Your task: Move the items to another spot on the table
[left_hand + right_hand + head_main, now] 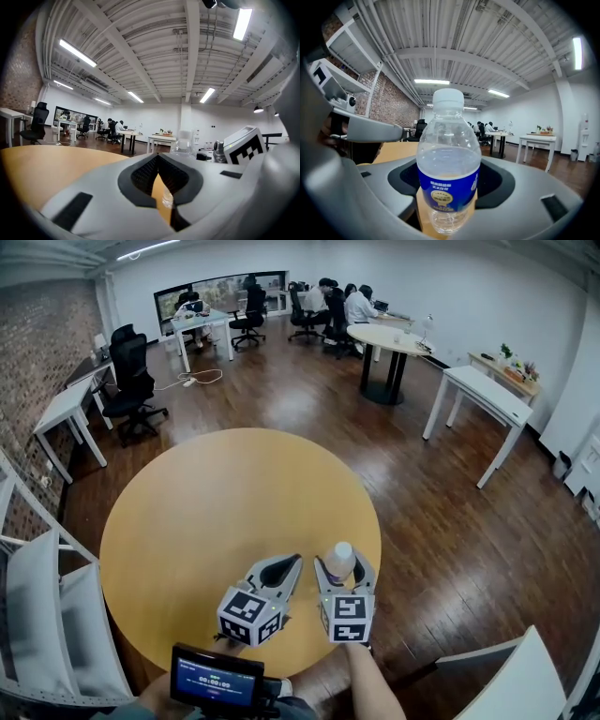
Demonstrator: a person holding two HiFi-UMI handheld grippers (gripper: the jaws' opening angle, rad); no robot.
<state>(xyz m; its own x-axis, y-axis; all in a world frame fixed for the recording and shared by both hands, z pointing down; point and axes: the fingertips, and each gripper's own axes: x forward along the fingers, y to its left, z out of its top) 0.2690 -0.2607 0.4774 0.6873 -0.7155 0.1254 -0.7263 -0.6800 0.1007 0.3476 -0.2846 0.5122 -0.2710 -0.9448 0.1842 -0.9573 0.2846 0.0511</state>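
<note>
1. Bench [187,512]: a round, tan top. The only task item in view stands near its near edge, right of centre.
2. Left claw [289,564] lies low over the bench, just beside the right one. Its jaws are together at the tips with nothing between them, and only a sliver of bench shows through the hollow behind them. It has no part in the grip.
3. Water bottle [448,164], clear with a blue label and a white cap, stands upright and about half full. It sits between the jaws of the right claw [344,568].
4. Those jaws stand wide, and the dark pads [497,183] appear to press the bottle on both sides around its label. I read this as a grip on the bottle. Whether its base rests on the bench or is just off it, I cannot tell.
5. Step in hand, as I judge it: the bottle is grasped at its pick-up spot, and the carry is not yet done.
6. Next move calls for a lift that keeps the bottle vertical so the water does not slosh. Then comes a carry to a bare part of the bench away from the left claw, a flat set-down, and only then parting the jaws.
</note>
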